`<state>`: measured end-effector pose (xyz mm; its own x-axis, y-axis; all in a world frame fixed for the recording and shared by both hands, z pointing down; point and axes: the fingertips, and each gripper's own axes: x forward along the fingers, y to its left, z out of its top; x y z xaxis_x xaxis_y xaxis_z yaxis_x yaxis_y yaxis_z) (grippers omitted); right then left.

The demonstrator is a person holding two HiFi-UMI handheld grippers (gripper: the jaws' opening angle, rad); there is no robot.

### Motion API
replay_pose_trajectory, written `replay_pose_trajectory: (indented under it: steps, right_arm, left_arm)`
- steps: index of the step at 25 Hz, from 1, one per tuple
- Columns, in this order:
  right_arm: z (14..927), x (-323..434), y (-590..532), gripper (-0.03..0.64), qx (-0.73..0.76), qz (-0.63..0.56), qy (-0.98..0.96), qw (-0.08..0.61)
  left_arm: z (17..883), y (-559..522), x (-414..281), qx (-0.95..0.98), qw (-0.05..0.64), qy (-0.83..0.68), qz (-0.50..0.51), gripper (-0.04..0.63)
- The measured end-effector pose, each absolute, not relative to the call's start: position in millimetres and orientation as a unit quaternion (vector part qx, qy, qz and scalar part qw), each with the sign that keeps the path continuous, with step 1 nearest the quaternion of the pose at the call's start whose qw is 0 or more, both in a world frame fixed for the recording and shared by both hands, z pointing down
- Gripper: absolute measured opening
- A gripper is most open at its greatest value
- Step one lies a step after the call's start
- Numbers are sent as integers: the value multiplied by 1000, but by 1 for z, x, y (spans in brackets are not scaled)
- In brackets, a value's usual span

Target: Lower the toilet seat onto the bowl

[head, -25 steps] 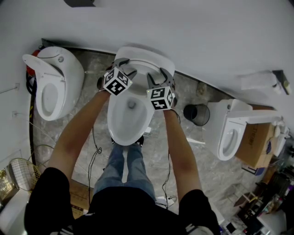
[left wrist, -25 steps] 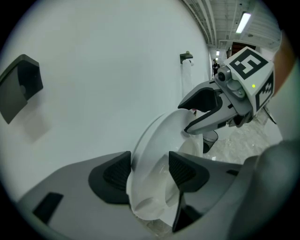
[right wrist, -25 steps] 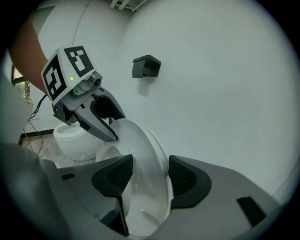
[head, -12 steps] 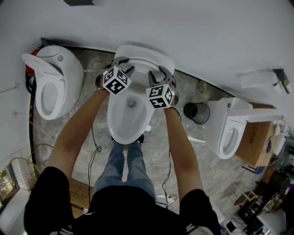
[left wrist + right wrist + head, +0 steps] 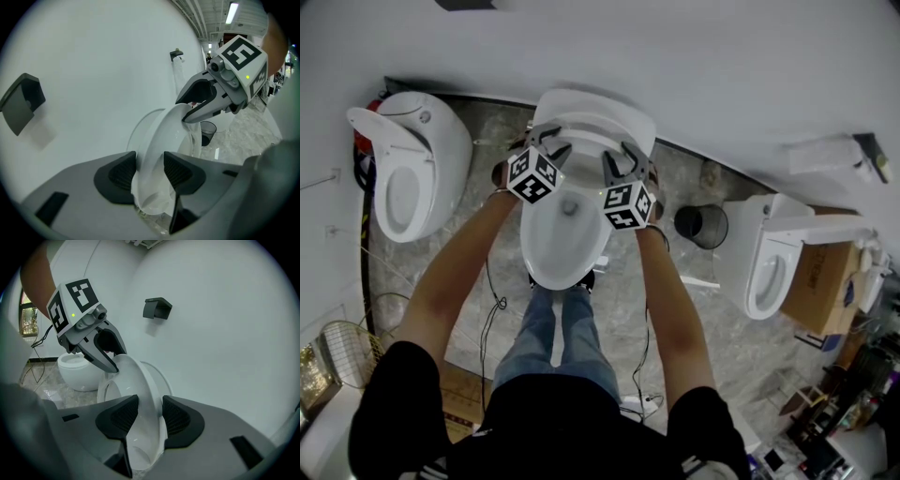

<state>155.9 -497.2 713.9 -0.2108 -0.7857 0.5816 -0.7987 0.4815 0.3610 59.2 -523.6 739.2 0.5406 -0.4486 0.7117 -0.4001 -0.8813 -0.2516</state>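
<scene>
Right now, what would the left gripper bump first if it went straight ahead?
The toilet seat: the left gripper, whose jaws have just been closing, pinches its rim. Behind it stands the raised lid, probably next.

You're wearing a black short-sleeved top [image 5: 539, 422] and blue jeans [image 5: 551, 342]; left gripper [image 5: 548, 141] and right gripper [image 5: 624, 157] are carrying black-and-white marker cubes [image 5: 532, 175].

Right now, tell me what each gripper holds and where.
Both jaw pairs just closed on the raised toilet seat, at its rim: left gripper on the left side, right gripper on the right.
</scene>
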Motion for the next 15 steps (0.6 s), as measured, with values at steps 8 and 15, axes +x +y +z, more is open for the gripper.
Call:
replay_pose_trajectory:
  steps: [8,15]
  right_arm:
    - [708,148,-473,171,507,6,-782,362]
    - [706,138,-445,160,496,1,-788,363]
  left_arm:
    - [733,-503,49,-876,30,251,-410,155]
    - [732,-476,39,-876,31,256,-408,155]
